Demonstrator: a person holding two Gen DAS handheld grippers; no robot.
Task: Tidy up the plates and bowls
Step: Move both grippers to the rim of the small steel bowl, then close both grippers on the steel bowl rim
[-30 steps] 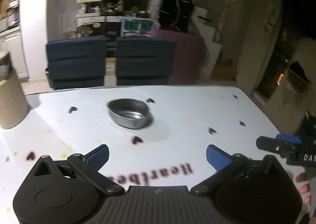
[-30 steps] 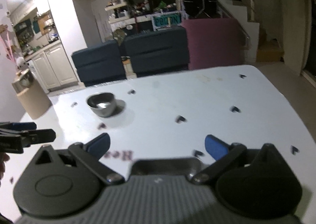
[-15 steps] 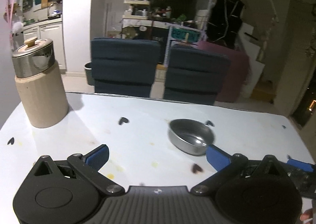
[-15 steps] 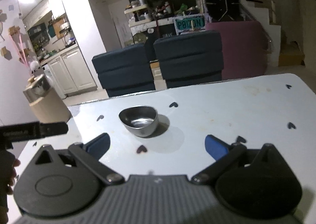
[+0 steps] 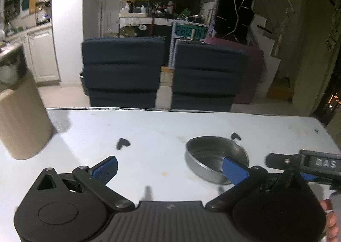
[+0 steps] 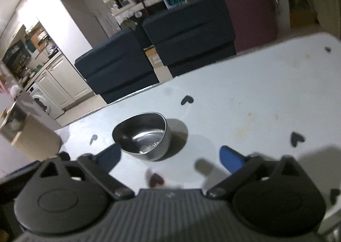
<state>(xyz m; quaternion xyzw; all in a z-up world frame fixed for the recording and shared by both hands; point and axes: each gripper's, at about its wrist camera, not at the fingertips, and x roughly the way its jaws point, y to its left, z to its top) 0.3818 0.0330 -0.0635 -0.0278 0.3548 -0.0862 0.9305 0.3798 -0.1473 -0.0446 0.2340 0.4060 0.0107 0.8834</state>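
From the left wrist view, the left gripper (image 5: pixel 169 169) hangs over the near part of the white table (image 5: pixel 149 126) with its blue pads spread wide and nothing between them. A small steel bowl (image 5: pixel 215 156) sits upright, mouth up, toward the right side of the table, roughly midway between the near and far edges; its rim looks round here, so no long axis shows. The right-hand pad (image 5: pixel 234 170) overlaps the bowl's near rim in the picture, but whether it touches I cannot tell. The right gripper (image 5: pixel 302 163) pokes in from the right edge, just beside the bowl, too side-on to read its jaws. A tan cylindrical container (image 5: pixel 23 122) stands at the table's left edge, and two dark blue chairs (image 5: pixel 121 71) face the far edge. From the right wrist view, the right gripper (image 6: pixel 170 157) has its jaws wide but closing, with bare tabletop between them. The bowl (image 6: pixel 142 135) sits just ahead of the left pad (image 6: pixel 109 156), apart from it, its rim looking slightly oval and running left to right. Black heart marks (image 6: pixel 187 99) dot the table (image 6: pixel 255 92).
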